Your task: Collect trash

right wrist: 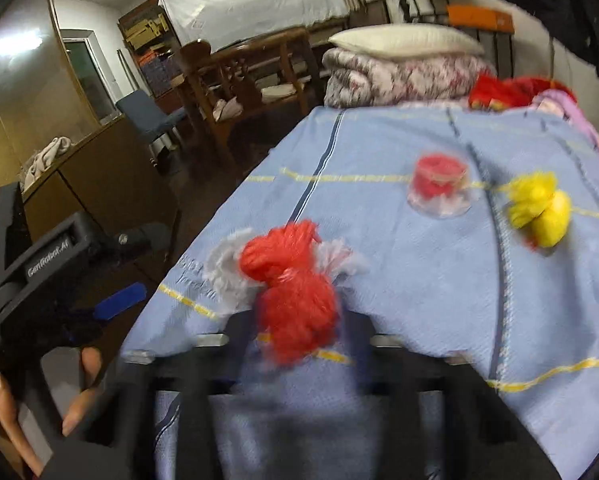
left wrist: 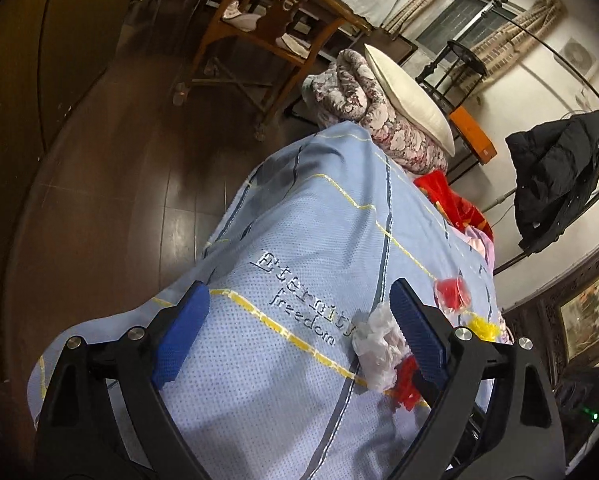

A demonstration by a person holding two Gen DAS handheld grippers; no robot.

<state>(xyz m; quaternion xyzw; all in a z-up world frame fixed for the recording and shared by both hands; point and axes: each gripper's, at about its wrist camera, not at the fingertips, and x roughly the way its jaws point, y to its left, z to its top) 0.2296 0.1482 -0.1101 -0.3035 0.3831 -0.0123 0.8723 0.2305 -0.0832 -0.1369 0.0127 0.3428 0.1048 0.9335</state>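
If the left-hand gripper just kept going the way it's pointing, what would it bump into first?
Probably the light blue bedsheet: the left gripper stands open, angled down at bare fabric near the stitched lettering. The crumpled white plastic scrap lies beside one finger, off that line. Depth is hard to judge.

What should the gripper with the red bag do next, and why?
Probably lift it. The right hand-held gripper looks closed on the red crumpled bag, which sits on the blue bedsheet against the white crumpled bag. Lifting it would free it from the white one. The picture is blurry, so the grip is not certain.
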